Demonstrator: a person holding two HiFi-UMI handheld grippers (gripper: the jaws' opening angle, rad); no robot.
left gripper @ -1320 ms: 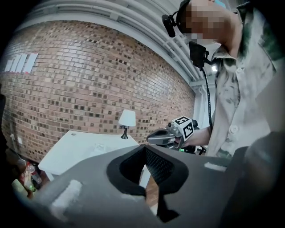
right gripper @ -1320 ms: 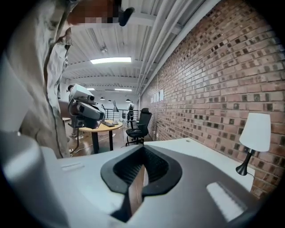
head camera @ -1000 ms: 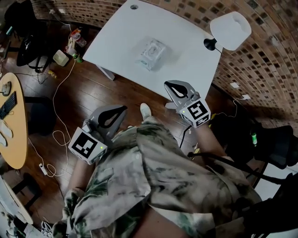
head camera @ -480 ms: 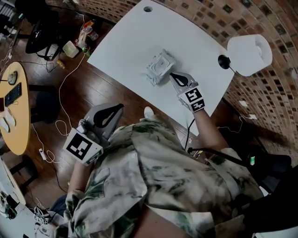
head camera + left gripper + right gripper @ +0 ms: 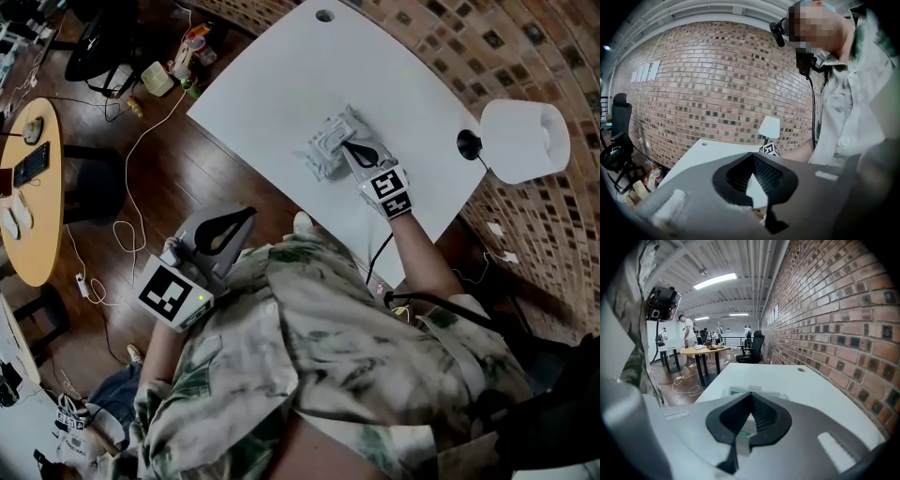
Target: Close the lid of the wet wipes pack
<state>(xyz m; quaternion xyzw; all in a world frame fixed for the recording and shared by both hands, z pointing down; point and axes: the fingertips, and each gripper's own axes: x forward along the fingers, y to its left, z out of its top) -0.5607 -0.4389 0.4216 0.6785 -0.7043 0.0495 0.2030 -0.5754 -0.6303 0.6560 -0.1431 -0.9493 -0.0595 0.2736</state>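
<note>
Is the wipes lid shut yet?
Nearly, it seems. Done: the right claw is on the pack on the table, so the reaching part is over. In hand: its shut tips sit on the pack's top, likely pressing the lid. Left: I can't tell if the lid is fully down. The left claw, shut and empty, hangs off the table.

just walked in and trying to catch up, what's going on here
A person is working with a handheld gripper in each hand. The right gripper is out over the white table, its closed tip at the wet wipes pack, seemingly on its top. The left gripper hangs by the body, shut and empty.
</note>
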